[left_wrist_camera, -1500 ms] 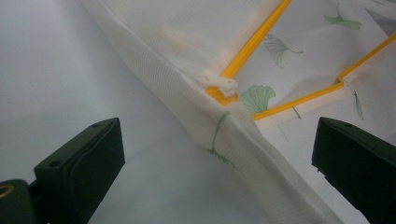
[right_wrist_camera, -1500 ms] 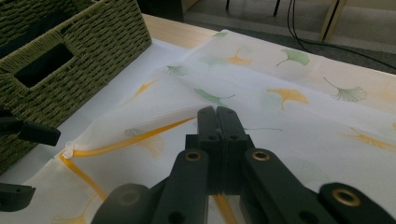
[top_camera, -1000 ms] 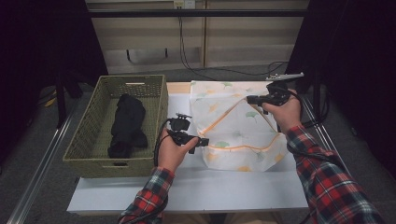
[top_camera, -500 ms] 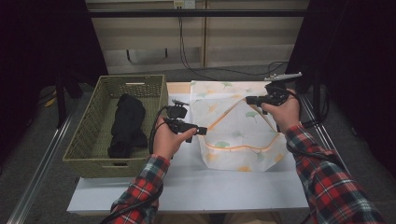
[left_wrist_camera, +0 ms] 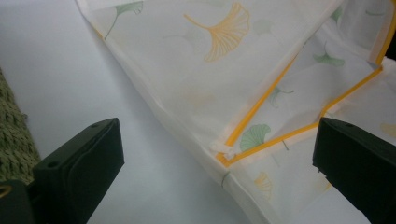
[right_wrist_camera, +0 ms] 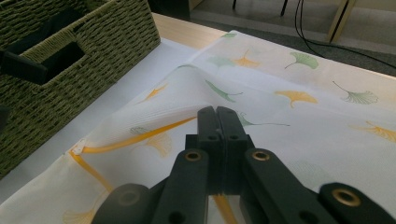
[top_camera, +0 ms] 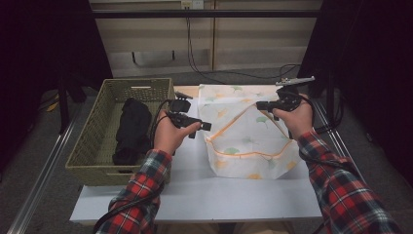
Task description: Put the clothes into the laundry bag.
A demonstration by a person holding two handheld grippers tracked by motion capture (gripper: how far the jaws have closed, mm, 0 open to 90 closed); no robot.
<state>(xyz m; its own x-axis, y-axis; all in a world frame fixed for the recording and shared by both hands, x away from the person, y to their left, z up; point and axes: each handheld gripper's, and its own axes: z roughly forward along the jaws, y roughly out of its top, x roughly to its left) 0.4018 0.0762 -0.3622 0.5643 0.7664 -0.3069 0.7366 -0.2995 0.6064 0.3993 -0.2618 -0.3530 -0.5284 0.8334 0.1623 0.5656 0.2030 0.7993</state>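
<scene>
A white mesh bag (top_camera: 248, 141) printed with ginkgo leaves lies on the white table (top_camera: 195, 195); an orange zip band runs round its mouth. My right gripper (top_camera: 260, 105) is shut on the upper edge of that mouth and holds it raised, so the bag gapes; the right gripper view shows the closed jaws (right_wrist_camera: 216, 114) pinching the fabric (right_wrist_camera: 303, 121). My left gripper (top_camera: 204, 126) hovers open just left of the bag. Its jaws (left_wrist_camera: 217, 140) stand wide apart over the bag's corner (left_wrist_camera: 210, 70), with the small white zip pull (left_wrist_camera: 223, 150) below them, untouched.
A woven green basket (top_camera: 97, 126) stands on the table's left side with a black garment (top_camera: 131, 129) inside. Its wall appears in the right gripper view (right_wrist_camera: 70, 56) and at the left gripper view's edge (left_wrist_camera: 11, 140). Cables lie on the floor behind.
My left hand has risen and drawn back a little from the bag's left edge. The right hand and the lifted bag edge have stayed put.
</scene>
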